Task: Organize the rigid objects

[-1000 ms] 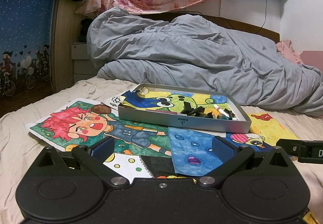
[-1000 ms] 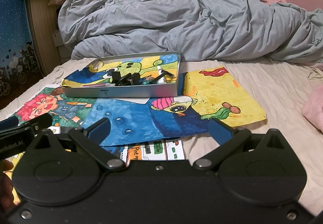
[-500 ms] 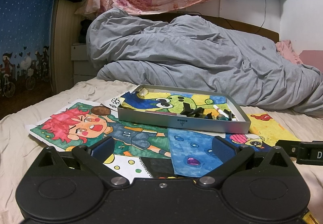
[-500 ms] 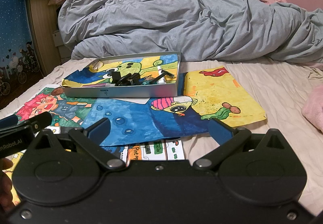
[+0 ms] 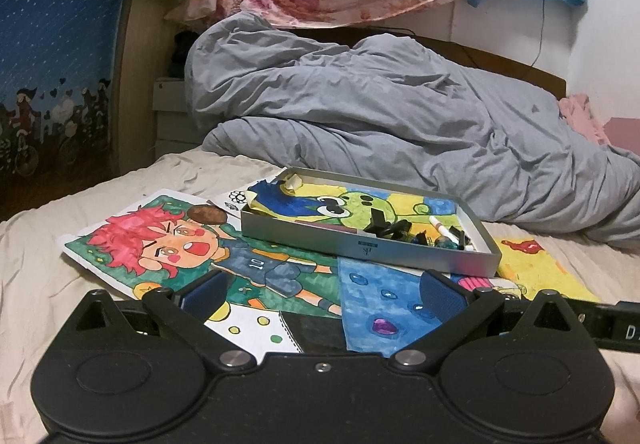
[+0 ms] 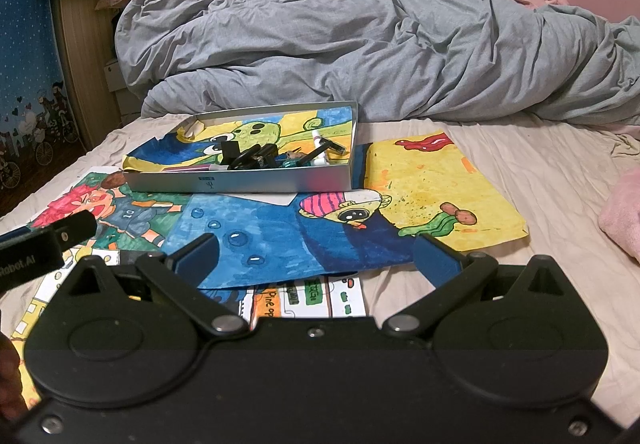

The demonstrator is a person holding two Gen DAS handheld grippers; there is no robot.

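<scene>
Box (image 5: 370,244): a shallow grey tray on the drawings in the middle of the bed, just before the grey duvet (image 5: 400,132). A green-monster drawing lines it; black clips (image 5: 386,226), a white marker (image 5: 442,230) and small bits lie heaped at its right end.
Change: in the left view the box sits a little further left and higher than a second ago; the right view is nearly unchanged.
Left hand-held gripper (image 5: 322,292): fingers wide apart, holding nothing, over the red-haired drawing (image 5: 168,240) and blue sheet (image 5: 380,308).
Right hand-held gripper (image 6: 316,254): fingers wide apart, empty, above the blue sheet near the bed's front edge.
</scene>
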